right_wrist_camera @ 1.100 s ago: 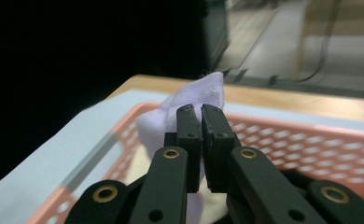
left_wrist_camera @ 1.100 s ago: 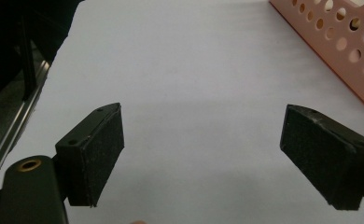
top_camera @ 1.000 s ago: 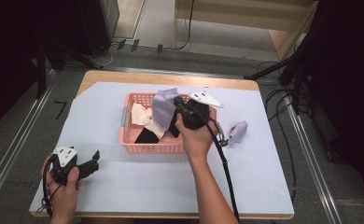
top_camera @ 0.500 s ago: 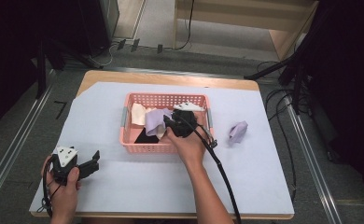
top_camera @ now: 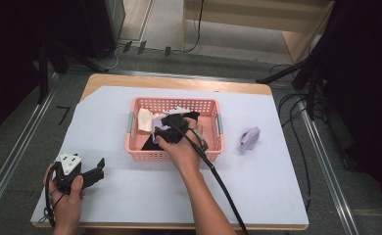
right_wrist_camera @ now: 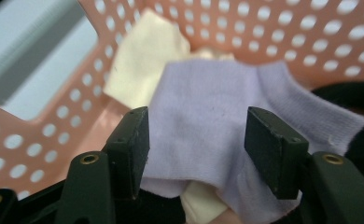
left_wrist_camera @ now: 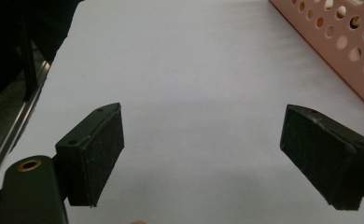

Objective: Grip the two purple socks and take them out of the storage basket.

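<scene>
Lilac sock (right_wrist_camera: 217,135): lies in the pink basket (top_camera: 213,147), draped over a cream cloth (right_wrist_camera: 145,65) and against a black garment (right_wrist_camera: 357,121); a second lilac sock (top_camera: 249,138) sits on the white sheet (top_camera: 257,186) well to the basket's right
Step in hand: judged to be the release of the lilac sock into the basket; the pair's other sock is not yet in
How to do it well: part the pads fully clear of the fabric before lifting, so no fold snags and rides back out; lift straight up past the rim; then cross to the sock on the sheet
Right gripper (right_wrist_camera: 196,154): low inside the basket; its jaws have just been opening and stand at a middling gap; the sock lies between them, loose, neither pad pressing on it
Left gripper (left_wrist_camera: 203,158): jaws spread wide over bare sheet near the table's front left corner; nothing between them; the basket wall (left_wrist_camera: 339,51) stands off to one side
</scene>
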`<state>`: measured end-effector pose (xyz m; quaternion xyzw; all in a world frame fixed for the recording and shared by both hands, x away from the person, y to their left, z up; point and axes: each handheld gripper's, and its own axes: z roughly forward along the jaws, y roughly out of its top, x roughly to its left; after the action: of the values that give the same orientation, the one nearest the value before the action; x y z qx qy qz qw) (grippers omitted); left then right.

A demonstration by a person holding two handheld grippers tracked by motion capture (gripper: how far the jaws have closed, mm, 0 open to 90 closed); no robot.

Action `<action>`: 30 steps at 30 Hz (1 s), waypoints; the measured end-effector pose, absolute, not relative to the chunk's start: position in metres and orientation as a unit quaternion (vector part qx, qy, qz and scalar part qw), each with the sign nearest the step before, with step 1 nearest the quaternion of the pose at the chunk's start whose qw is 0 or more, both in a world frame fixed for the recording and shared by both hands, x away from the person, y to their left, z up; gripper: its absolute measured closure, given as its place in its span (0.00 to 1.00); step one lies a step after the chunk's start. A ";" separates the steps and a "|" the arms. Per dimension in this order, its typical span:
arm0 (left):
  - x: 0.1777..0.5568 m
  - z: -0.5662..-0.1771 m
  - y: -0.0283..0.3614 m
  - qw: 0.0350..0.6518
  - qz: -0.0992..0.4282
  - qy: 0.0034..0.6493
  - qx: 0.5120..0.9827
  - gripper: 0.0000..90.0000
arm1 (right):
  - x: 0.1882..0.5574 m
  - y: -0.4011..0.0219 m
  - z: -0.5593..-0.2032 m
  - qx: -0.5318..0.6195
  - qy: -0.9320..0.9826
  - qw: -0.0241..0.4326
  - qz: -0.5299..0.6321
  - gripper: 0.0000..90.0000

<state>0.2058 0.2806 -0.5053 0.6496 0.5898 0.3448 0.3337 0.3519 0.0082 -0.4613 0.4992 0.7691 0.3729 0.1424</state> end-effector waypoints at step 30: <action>0.206 -0.505 0.280 0.330 0.343 0.591 0.652 0.17 | 0.339 -0.013 -0.440 0.451 0.741 0.170 0.468 0.92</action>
<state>0.2062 0.2804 -0.5051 0.6517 0.5905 0.3429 0.3300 0.3393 -0.0135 -0.4395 0.4509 0.7410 0.4675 0.1704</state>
